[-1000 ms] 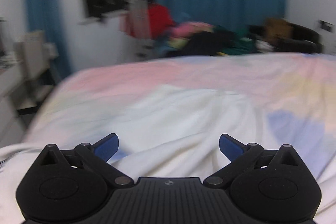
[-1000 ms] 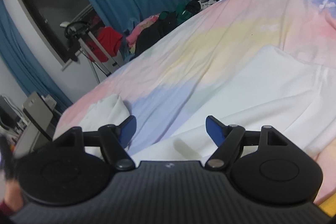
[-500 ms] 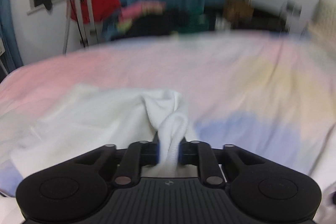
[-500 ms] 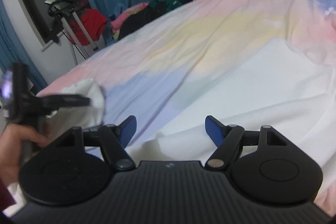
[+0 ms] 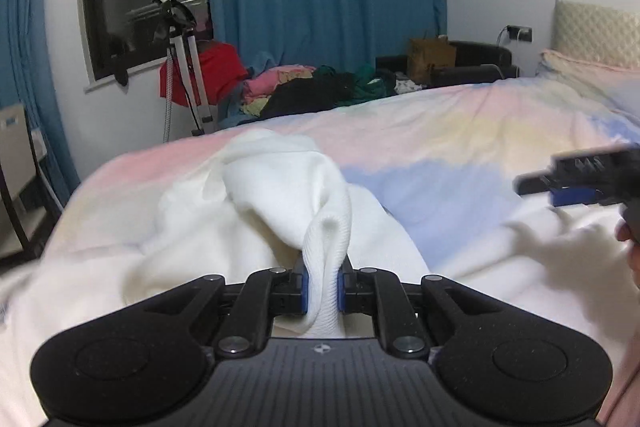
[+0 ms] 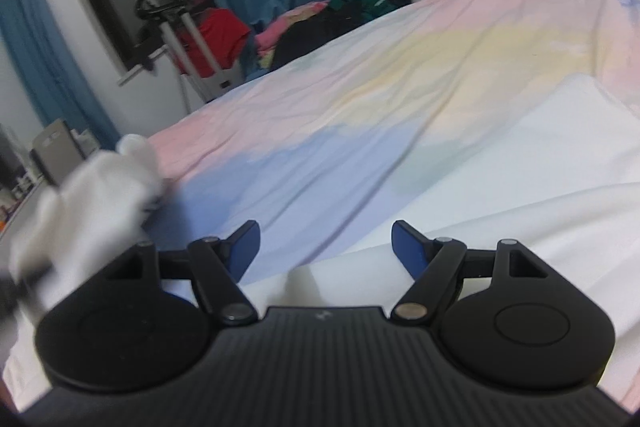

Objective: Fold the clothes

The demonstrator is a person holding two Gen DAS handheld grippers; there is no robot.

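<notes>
A white garment [image 5: 248, 211] lies rumpled on the pastel bed cover [image 5: 460, 131]. My left gripper [image 5: 322, 283] is shut on a ribbed edge of the garment and holds a bunched fold up off the bed. My right gripper [image 6: 325, 247] is open and empty, low over the white garment [image 6: 540, 163] spread flat on the right. The right gripper also shows, blurred, at the right edge of the left wrist view [image 5: 580, 175]. The lifted white fold appears blurred at the left of the right wrist view [image 6: 96, 187].
A pile of coloured clothes [image 5: 304, 91] lies beyond the far edge of the bed. A white stand with red cloth [image 5: 192, 79] is by the window. Pillows [image 5: 592, 43] lie at the right. Furniture [image 5: 16, 163] stands at the bed's left side.
My left gripper has closed on the white garment's edge and lifted it, swinging right. My right gripper has stayed open and shifted a little over the flat part.
</notes>
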